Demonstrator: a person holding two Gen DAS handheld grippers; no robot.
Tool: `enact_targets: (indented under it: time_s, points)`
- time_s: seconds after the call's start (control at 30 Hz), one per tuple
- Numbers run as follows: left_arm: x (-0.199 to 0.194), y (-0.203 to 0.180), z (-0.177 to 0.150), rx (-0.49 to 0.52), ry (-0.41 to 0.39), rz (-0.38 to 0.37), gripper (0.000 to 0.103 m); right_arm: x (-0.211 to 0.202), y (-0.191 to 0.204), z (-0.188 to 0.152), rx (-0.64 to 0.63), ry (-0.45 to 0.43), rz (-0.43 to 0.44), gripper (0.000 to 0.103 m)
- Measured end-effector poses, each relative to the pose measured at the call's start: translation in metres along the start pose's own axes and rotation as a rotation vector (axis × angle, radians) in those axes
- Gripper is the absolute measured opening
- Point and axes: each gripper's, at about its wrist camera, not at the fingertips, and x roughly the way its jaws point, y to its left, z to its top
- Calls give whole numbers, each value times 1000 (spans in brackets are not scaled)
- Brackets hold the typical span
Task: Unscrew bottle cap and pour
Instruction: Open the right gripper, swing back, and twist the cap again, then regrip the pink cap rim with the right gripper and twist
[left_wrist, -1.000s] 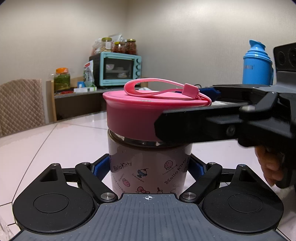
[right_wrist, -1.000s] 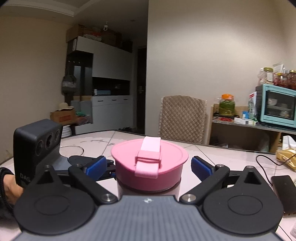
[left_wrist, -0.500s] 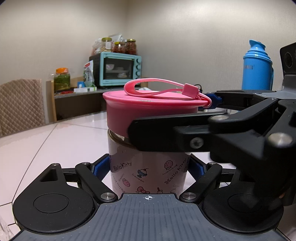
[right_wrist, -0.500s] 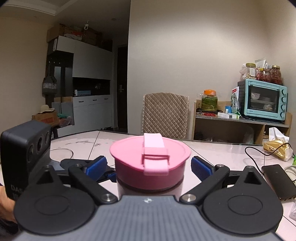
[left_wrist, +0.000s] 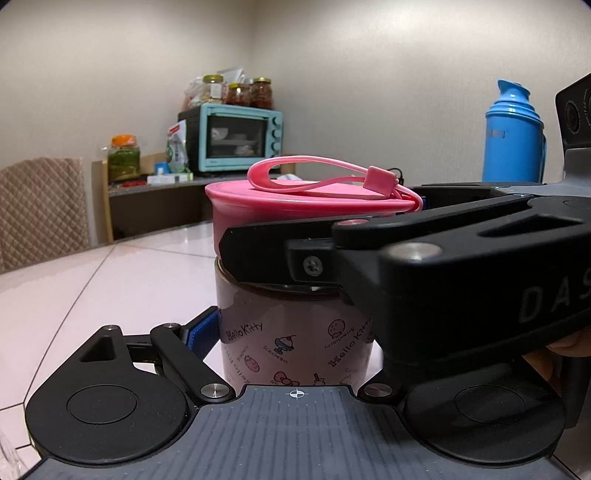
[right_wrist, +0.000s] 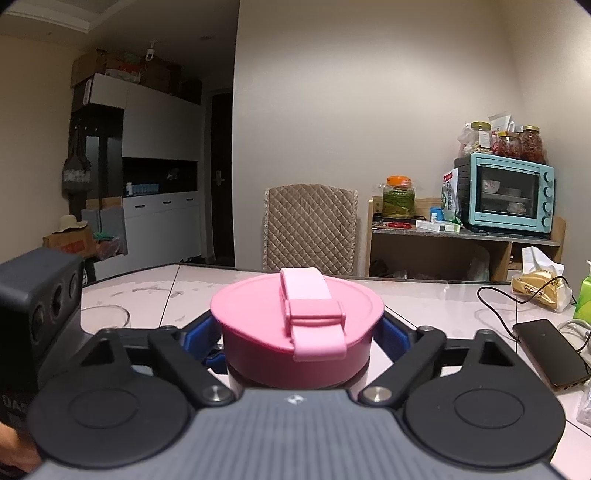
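Note:
A Hello Kitty bottle (left_wrist: 295, 332) stands upright on the pale table (left_wrist: 110, 288), topped by a wide pink cap (left_wrist: 295, 210) with a strap. My left gripper (left_wrist: 291, 332) is shut on the bottle's body, and only its left blue pad (left_wrist: 201, 332) shows. From the right, my right gripper (right_wrist: 297, 336) reaches in level around the cap (right_wrist: 258, 347). Its jaws are closing, and its blue pads (right_wrist: 393, 336) touch the cap's sides. Its near finger (left_wrist: 266, 254) crosses the front of the cap and hides the left gripper's right pad.
A blue thermos (left_wrist: 513, 140) stands at the back right. A glass (right_wrist: 105, 315) sits to the left of the bottle. A phone (right_wrist: 546, 350) with a cable, a green bottle (right_wrist: 583, 299) and a tissue pack (right_wrist: 539, 284) lie on the right. A quilted chair (right_wrist: 310, 229) stands behind the table.
My right gripper has slid further along the cap and its blue pads have come in from wide apart to the cap's sides. The left gripper and the bottle have not moved.

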Motion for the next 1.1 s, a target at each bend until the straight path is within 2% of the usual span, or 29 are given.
enact_targets:
  time_s: [0.2,0.33,0.57,0.77,0.83,0.97,1.03,1.1]
  points:
    - [1,0,0,-1,-1,-2,90,0,2,-2,-18,-4,2,86]
    - [1,-1,0,0,-1,-2,90,-1,-5,-3,-54,-12,57,85]
    - [0,1,0,-1,-1,-2,90,4,-43,-2,-112,-23,300,85]
    - [-2,3,-1,0,-1,-2,90,13,-74,3,-107,-20,502,85]
    - [-2,3,-1,-1,-1,-3,90,13,-76,5,-115,-18,518,85]
    - [-1,3,-1,1,0,-1,90,9,-72,8,-128,-17,498,86]
    - [-1,4,-1,0,0,-2,90,8,-69,9,-123,-15,480,97]
    - [-1,4,-1,0,0,-2,90,3,-64,9,-115,-22,445,98]
